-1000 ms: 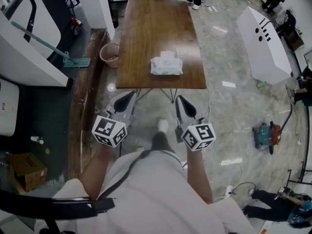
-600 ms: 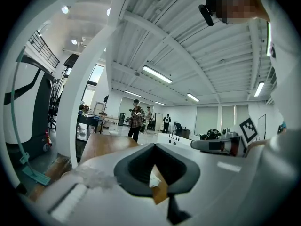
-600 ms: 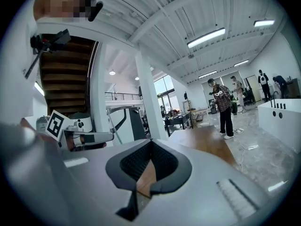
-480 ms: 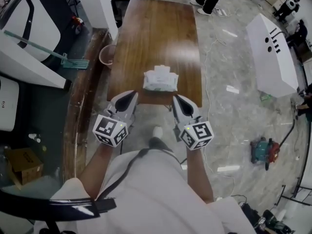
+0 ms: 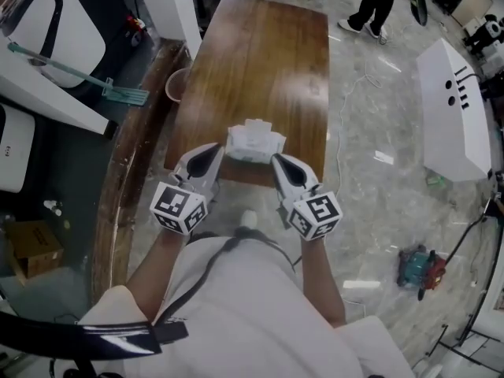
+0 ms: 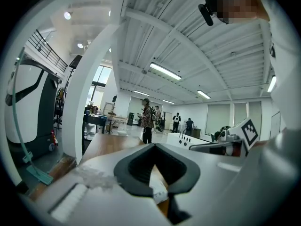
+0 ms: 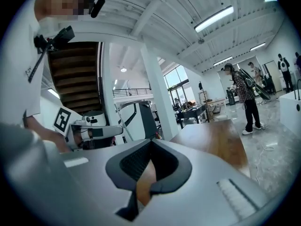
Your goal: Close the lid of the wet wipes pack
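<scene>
Two grippers sit low in my head view, side by side at the near end of the table: the left gripper and the right gripper. The pack lies between their tips at the table's near edge, close to both. From above I cannot tell whether either tip touches it. The lid is too small for me to read; I only make out a white bit raised at the pack's far side.

My left gripper view adds what the head view cannot. Its jaws are closed tip to tip with nothing clamped. Through the leaf-shaped gap behind the tips I see wood and a corner of the white pack. That view also catches the right gripper and its marker cube off to the right.

My right gripper view shows those jaws closed and empty as well. Only bare wood shows through its gap, and the left gripper sits at the frame's left.

Both gripper views look down the table to a person standing past its far end. The head view crops that person at its top edge.
</scene>
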### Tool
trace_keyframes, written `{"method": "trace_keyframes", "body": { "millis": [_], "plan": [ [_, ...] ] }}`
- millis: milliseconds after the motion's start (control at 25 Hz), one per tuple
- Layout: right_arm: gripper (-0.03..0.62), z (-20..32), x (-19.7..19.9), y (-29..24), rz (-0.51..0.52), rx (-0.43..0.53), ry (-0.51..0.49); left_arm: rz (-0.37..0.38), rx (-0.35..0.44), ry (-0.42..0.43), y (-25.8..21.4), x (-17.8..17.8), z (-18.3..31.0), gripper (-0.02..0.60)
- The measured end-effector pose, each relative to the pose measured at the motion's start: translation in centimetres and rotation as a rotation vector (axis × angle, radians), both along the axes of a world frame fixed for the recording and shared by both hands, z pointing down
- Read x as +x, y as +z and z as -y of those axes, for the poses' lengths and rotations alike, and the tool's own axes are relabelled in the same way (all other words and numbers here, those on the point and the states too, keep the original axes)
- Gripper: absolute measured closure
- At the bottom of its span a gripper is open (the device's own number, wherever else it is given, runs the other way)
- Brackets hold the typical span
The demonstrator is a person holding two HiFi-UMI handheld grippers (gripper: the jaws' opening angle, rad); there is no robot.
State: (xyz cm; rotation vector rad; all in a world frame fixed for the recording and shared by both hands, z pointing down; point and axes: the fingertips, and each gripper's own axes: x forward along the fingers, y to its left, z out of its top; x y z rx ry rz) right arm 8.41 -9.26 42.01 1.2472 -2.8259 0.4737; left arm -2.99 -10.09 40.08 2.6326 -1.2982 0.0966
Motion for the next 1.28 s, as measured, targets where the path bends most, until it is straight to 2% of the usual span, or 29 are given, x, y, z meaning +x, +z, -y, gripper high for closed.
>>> {"method": "trace_keyframes", "body": {
  "millis": [240, 560, 1000, 1280],
  "plan": [
    [0.586, 1.7, 0.4, 0.9, -0.015, -0.014, -0.069, 0.008, -0.017, -0.037, 0.8, 0.9, 1.0, 0.581],
    [0.586, 2.9, 0.6, 1.3, -0.016, -0.026, -0.064, 0.011, -0.035, -0.037, 1.4, 0.6, 1.9, 0.581],
    [0.585, 4.7, -1.1, 0.9, -0.023, -0.030, 0.025, 0.014, -0.041, 0.048, 1.0, -1.1, 4.6, 0.581],
    [0.585, 7.7, -0.3, 2.5, -0.117, -0.025, 0.066, 0.019, -0.069, 0.109, 2.3, -0.8, 7.4, 0.581]
  ]
}}
